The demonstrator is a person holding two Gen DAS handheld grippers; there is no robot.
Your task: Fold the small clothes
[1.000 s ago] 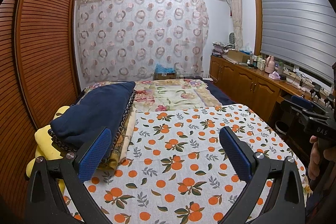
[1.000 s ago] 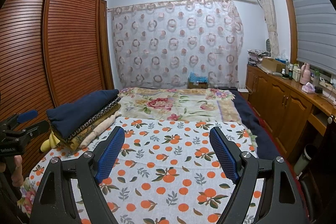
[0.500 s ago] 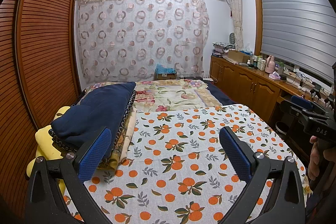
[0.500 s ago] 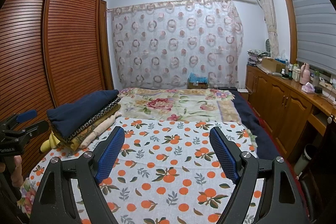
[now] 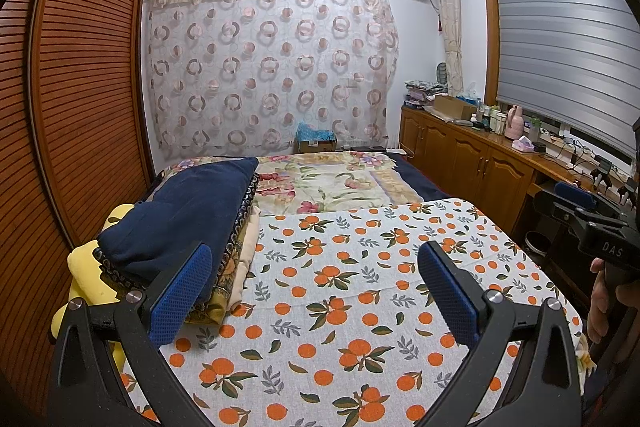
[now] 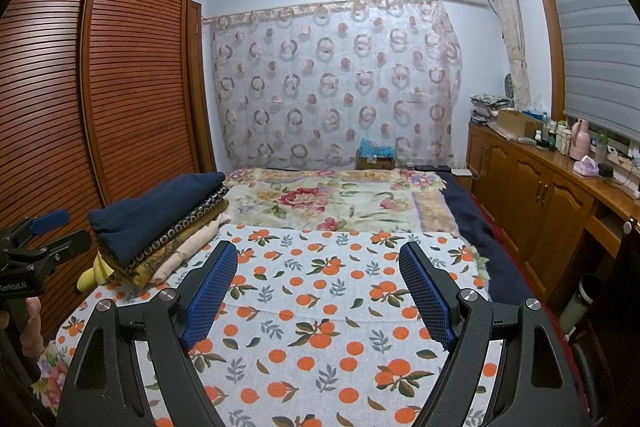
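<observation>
1. left gripper (image 5: 316, 291) spread wide, holding nothing, above orange-print cloth (image 5: 360, 291) on bed
2. right gripper (image 6: 320, 293) same, wide, nothing held
3. folded clothes stack (image 6: 160, 227), navy on top, at cloth's left edge

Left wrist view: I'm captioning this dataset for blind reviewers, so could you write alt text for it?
An open left hand-held gripper hovers over a bed sheet printed with oranges, holding nothing. A stack of folded clothes, navy on top, sits at the sheet's left edge beside a slatted wooden wardrobe. The right hand-held gripper shows at the right edge.
</observation>
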